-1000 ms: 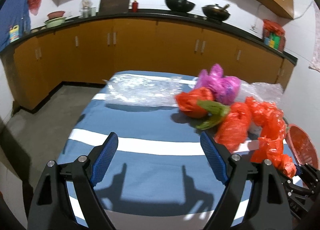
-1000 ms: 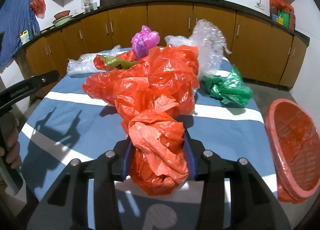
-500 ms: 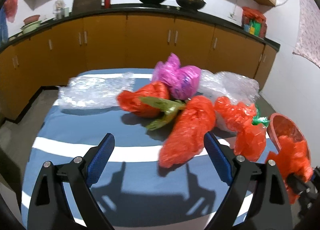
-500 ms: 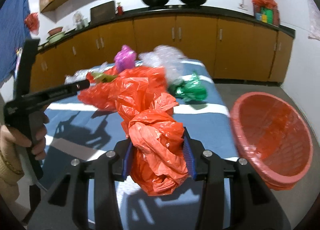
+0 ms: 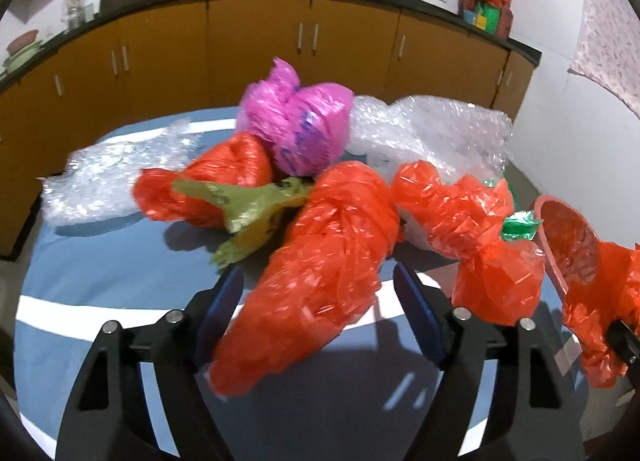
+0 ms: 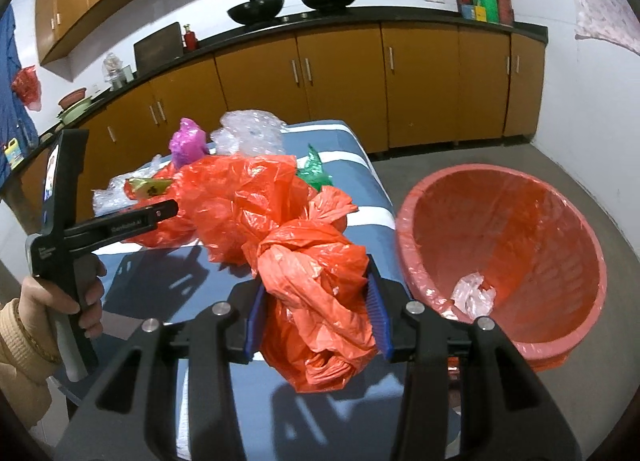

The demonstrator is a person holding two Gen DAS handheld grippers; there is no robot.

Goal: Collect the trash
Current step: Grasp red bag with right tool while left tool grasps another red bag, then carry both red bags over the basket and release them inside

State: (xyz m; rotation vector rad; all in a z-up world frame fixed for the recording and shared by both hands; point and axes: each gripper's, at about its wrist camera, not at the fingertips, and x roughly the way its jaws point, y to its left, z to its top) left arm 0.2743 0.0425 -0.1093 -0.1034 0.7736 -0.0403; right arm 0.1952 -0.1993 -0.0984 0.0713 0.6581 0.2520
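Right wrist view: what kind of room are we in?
Most likely a home kitchen. Two woks sit on a dark countertop above a long run of wooden cabinets. The trash itself lies on a blue striped table, with a red bin beside it.

Bags lie on the table, basket just right.

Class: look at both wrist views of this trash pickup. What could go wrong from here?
1. The red bag clamped in the right gripper trails back onto the table pile; carrying it to the bin could drag others off.
2. The left gripper is closing around a loose red bag; thin plastic may slip out.
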